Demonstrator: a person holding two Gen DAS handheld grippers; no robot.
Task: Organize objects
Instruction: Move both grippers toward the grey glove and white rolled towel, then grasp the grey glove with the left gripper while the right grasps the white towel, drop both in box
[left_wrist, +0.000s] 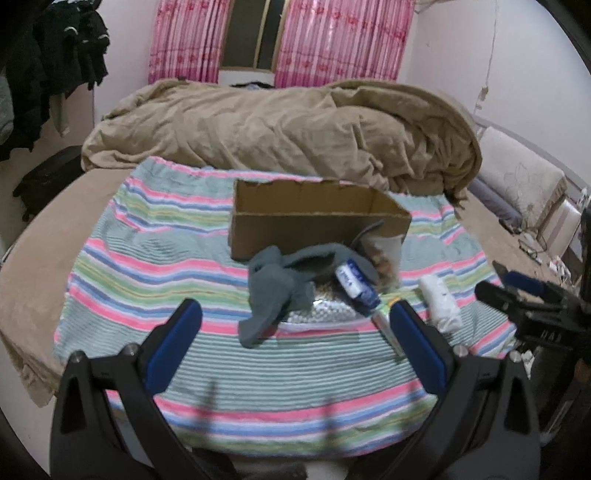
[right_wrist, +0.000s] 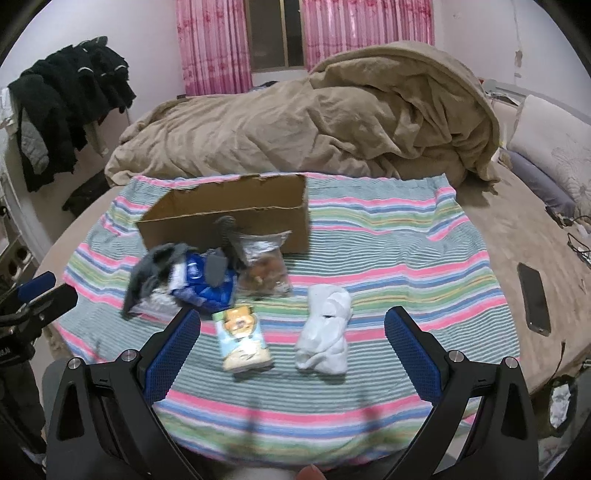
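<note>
Above the striped blanket (right_wrist: 388, 236), left tool (left_wrist: 295, 314) and right tool (right_wrist: 291, 317) hover level, wide open, empty.

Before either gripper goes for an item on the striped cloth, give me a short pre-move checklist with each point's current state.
1. Left gripper jaws open and empty: ok.
2. Right gripper jaws open and empty: ok.
3. Cardboard box open-topped and upright: ok.
4. Box interior free of items: cannot tell, floor hidden.
5. White bundle lying apart from other items: ok.
6. Grey cloth free of the pile: not ok, draped over the blue packet and silver bag.
</note>
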